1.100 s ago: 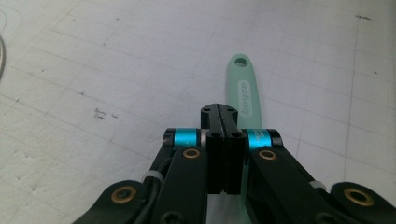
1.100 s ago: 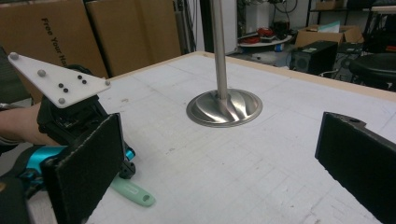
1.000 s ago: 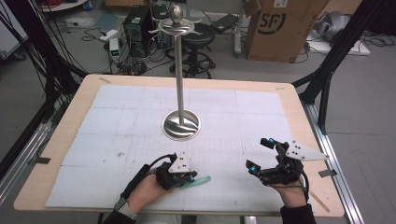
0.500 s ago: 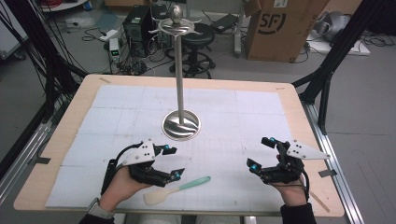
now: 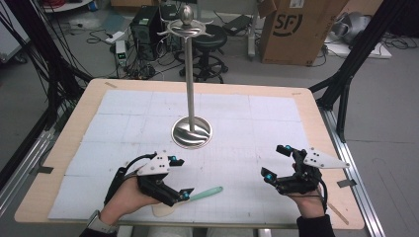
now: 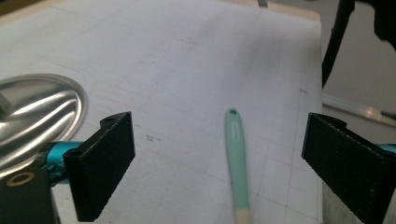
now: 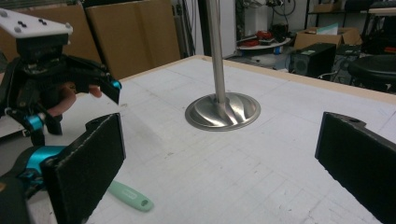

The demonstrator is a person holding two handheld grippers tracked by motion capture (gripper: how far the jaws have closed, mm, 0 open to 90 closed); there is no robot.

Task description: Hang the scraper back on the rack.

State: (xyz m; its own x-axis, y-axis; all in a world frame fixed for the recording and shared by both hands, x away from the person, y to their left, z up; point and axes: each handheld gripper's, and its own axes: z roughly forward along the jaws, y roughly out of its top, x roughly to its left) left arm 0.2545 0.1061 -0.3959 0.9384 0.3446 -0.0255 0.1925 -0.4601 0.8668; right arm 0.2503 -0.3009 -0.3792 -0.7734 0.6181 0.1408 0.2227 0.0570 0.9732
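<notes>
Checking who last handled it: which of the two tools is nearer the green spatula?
The left tool: its open jaws hang just above the spatula; the right tool is well apart.

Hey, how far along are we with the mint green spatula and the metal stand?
Early, by the look of it. The mint green spatula with a cream blade lies flat on the white mat. The left gripper has just been opening, its jaws apart and touching nothing. The right gripper hovers open. Nothing hangs on the tall silver hook stand, so any hanging remains.

Grey floor point(image 5: 385, 128), cardboard box point(image 5: 296, 29), black stool point(image 5: 210, 44), tangled cables point(image 5: 44, 54)
</notes>
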